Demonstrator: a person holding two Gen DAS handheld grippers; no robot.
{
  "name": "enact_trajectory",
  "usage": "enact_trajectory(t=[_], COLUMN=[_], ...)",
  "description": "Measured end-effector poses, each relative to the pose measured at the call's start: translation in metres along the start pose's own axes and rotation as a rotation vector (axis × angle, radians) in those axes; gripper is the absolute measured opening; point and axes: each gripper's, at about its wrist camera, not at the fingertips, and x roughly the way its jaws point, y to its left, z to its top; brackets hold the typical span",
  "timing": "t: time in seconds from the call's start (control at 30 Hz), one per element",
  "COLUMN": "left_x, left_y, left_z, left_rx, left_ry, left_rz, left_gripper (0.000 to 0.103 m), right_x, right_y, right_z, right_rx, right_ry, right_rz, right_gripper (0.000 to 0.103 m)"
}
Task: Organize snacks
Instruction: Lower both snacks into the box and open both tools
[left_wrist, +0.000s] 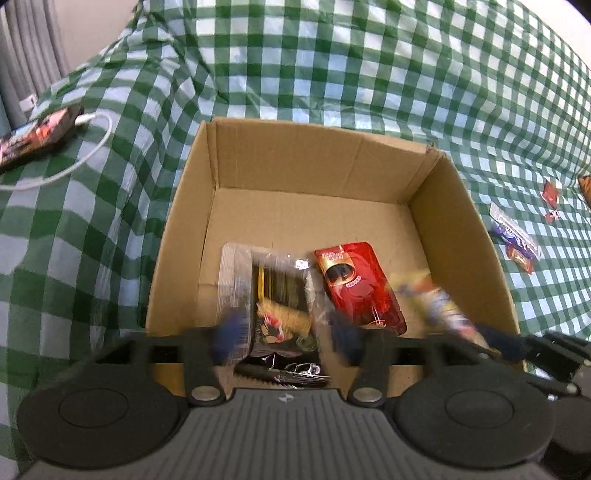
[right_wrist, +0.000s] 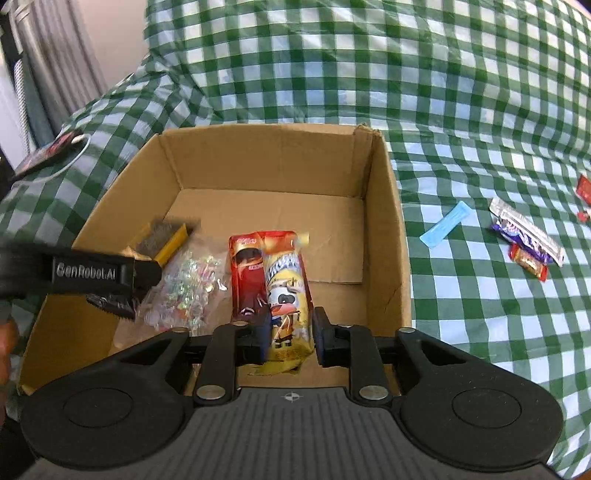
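Release step: over the open brown cardboard box (right_wrist: 384, 229), left gripper (left_wrist: 284, 332) stands wide above its clear-wrapped packet (left_wrist: 273, 295), right gripper (right_wrist: 290, 338) narrowly parted around yellow cartoon-printed snack bag (right_wrist: 288, 295); next, retreat toward loose tablecloth snacks (right_wrist: 528, 236).

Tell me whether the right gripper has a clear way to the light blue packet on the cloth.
Probably yes. The light blue packet lies alone on the checked cloth just outside the box wall, nothing on it. The right gripper must first clear that wall.
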Motion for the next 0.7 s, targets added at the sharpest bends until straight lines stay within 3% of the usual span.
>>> enact_trajectory(t=[0.03,0.07,0.13,0.27,0.47,0.7], left_x=[-0.005,-0.012,-0.024,-0.045,-0.088,-0.132], left_y=[0.000,0.001,-0.001,0.002,0.009,0.005], left_z=[-0.001,-0.003,-0.009,-0.029,-0.061,-0.095], left_rx=[-0.001,-0.004,0.028,0.051,-0.012,-0.039], left_ry=[-0.021,-0.057,-0.085,-0.077,-0.077,-0.109], left_rz=[0.014,0.030,0.046,0.056,0.032,0.046], left_gripper=[0.102,0.103,0.103,0.103,0.103,0.103], right_x=[-0.001,-0.003,-0.011,-0.030,-0.071,-0.121], right_y=[-0.001,-0.003,-0.005,-0.005,-0.005,0.009], right_z=[0.002,0.003,0.003,-0.008,-0.034,-0.062], right_rx=[0.018,0.038,0.053,0.029,0.007,-0.046], right_ry=[0.001,-0.002,-0.017,-0.017,-0.030,-0.081], right_rz=[-0.002,-0.008,-0.020,-0.029,-0.035,-0.047], right_gripper=[0.053,0.068,0.076,0.085,0.093,0.096])
